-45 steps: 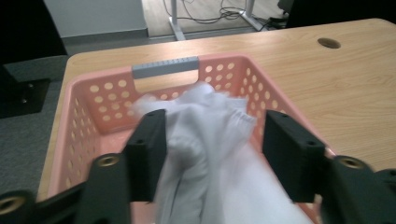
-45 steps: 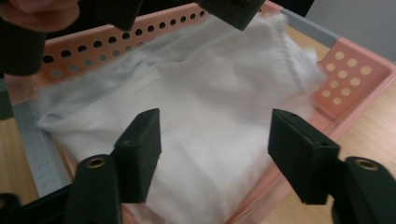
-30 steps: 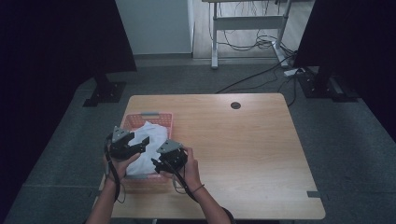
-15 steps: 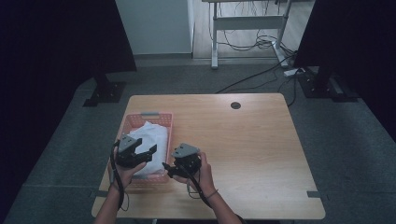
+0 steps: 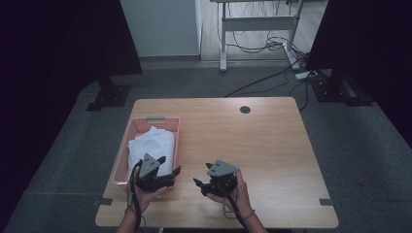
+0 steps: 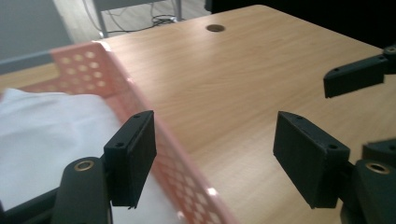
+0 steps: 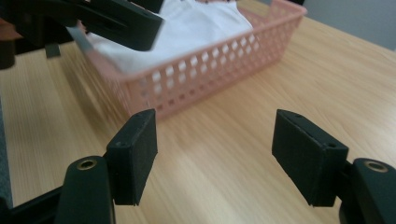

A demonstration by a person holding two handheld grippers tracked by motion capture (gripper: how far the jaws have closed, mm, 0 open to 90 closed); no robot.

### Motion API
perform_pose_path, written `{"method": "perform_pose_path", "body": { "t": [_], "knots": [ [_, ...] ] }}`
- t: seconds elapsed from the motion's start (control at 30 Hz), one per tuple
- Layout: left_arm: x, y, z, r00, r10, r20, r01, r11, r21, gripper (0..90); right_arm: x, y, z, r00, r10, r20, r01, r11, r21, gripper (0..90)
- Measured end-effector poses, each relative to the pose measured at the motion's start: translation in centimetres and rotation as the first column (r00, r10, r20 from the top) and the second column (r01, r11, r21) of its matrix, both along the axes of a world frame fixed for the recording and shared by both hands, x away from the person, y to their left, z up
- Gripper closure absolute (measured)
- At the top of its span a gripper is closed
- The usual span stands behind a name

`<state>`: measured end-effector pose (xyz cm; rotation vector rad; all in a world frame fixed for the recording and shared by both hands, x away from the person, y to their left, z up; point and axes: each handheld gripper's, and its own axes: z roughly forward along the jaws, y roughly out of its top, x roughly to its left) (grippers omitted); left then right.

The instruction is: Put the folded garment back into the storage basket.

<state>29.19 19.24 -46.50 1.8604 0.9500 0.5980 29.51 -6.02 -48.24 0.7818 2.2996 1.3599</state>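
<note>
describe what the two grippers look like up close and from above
Both are black. Each gripper, left and right, carries a grey three-cornered plate on top. A black cable trails from each along the forearm. Seen up close, the jaws end in flat rectangular black pads with small screw holes, on arms with brass-coloured pivot rings.

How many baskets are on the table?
1. The pink basket sits at the table's left side, holding white cloth. None looks hidden.

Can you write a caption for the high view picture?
Two open grippers, left and right, beside a pink basket of white cloth.
</note>
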Motion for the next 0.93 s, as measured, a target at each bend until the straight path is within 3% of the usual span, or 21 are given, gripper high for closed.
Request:
{"method": "perform_pose_path", "body": {
  "t": [0.17,0.27,0.33,0.53,0.73,0.93],
  "knots": [
    [-1.4,-1.4,-1.0,0.9996,-0.030,0.002,0.030,0.9995,0.008,29.3,-1.4,-3.0,-1.2,0.9996,-0.027,-0.004,0.027,1.000,-0.014,31.3],
    [-1.8,-1.7,-1.3,0.9992,-0.039,-0.005,0.039,0.9993,-0.002,29.3,-1.6,-3.7,-1.4,0.9995,-0.031,-0.007,0.031,0.999,-0.016,31.3],
    [-2.3,-2.1,-1.8,0.9987,-0.049,-0.014,0.049,0.9987,-0.015,29.5,-2.5,-6.2,-2.3,0.9980,-0.061,-0.018,0.060,0.998,-0.019,31.1],
    [-3.7,-3.3,-3.1,0.9948,-0.092,-0.045,0.091,0.9958,-0.007,29.2,-3.6,-9.5,-4.1,0.9942,-0.097,-0.047,0.095,0.995,-0.030,30.4],
    [-4.4,-4.4,-4.8,0.9900,-0.114,-0.084,0.114,0.9934,0.004,29.0,-4.3,-11.1,-5.4,0.9899,-0.121,-0.073,0.119,0.992,-0.034,26.5],
    [-4.5,-4.8,-5.8,0.9875,-0.122,-0.100,0.122,0.9925,-0.002,26.5,-4.5,-11.2,-5.9,0.9882,-0.133,-0.075,0.129,0.990,-0.057,20.7]
  ]
}}
